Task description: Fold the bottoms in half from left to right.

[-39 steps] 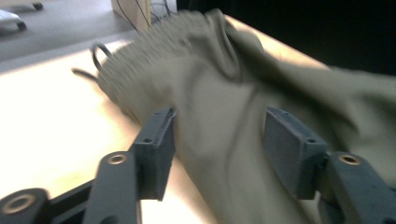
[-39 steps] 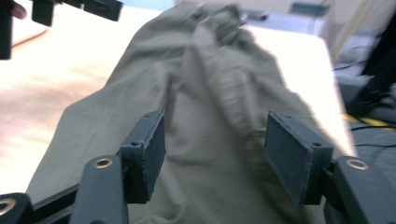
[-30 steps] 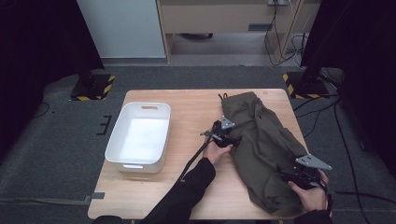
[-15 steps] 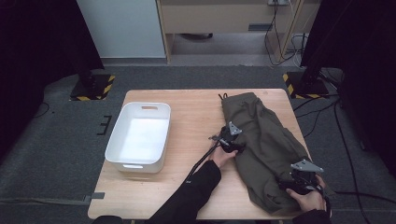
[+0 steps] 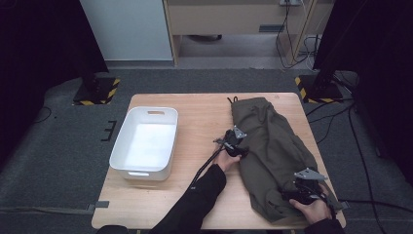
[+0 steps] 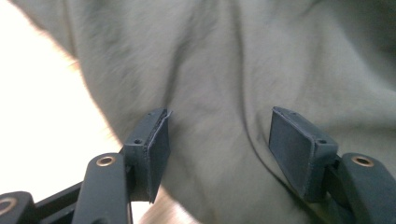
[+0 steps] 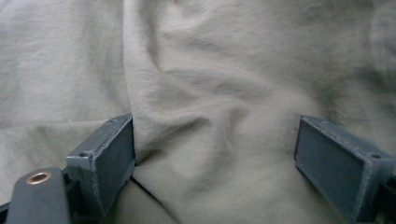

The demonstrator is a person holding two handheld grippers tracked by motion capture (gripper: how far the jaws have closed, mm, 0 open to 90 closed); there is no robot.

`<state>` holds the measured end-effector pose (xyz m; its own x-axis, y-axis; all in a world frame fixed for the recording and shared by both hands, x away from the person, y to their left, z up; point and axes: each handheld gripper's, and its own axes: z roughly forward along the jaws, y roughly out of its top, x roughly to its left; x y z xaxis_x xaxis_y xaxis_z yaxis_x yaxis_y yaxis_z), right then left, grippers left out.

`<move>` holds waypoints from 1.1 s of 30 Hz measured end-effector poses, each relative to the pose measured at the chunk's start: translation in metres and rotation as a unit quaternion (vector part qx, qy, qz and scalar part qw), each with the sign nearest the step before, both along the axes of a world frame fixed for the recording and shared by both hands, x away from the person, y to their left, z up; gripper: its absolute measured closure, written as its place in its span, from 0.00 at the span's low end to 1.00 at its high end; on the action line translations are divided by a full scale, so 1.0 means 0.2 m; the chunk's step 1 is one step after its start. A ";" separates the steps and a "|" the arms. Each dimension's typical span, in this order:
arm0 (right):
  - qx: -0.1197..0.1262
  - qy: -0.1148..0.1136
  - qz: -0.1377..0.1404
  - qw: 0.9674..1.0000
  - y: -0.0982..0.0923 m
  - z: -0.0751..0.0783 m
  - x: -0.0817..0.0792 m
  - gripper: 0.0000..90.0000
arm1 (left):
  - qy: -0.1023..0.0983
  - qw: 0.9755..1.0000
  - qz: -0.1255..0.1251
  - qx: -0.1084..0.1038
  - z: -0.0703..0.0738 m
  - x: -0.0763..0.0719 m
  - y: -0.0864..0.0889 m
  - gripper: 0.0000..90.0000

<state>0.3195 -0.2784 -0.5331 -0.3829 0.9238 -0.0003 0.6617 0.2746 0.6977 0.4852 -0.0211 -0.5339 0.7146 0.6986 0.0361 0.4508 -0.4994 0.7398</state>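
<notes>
Black sleeve [image 5: 197,204], black gripper [image 5: 242,151] with grey three-cornered plate, trailing black cable [image 5: 207,163]

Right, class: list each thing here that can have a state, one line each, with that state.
Olive garment: spread flat on the table, wrinkled, unfolded.
White bin: upright, empty.
Left gripper: open, over the garment's left edge.
Right gripper: open, a fold of cloth between its jaws.

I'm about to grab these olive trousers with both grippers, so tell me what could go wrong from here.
The olive trousers lie bunched in folds, so the open right gripper may pinch just one loose layer and the rest could sag away. The left gripper sits at the fabric's edge beside bare table; its open jaws might close on little cloth and slip off. The near end lies at the table's front edge, so a pull could drag it over.
</notes>
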 end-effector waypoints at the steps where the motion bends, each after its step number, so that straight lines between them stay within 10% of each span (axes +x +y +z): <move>1: 0.000 0.000 0.003 1.000 0.02 0.00 0.00 0.15 | 0.000 1.000 0.001 0.002 0.00 0.01 0.02 0.42; 20: 0.030 0.004 0.074 0.997 0.37 0.02 -0.02 0.15 | 0.003 0.999 0.034 0.008 0.01 0.09 0.28 0.41; 33: 0.076 -0.101 0.050 0.991 0.21 0.23 -0.01 0.15 | -0.016 0.998 0.028 -0.059 0.24 -0.05 0.38 0.41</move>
<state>0.3170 -0.2361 -0.4877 -0.4781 0.8769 0.0494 0.4793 0.2134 0.8513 0.4743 0.0557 -0.4853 0.6740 0.7382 -0.0269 0.4512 -0.3826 0.8062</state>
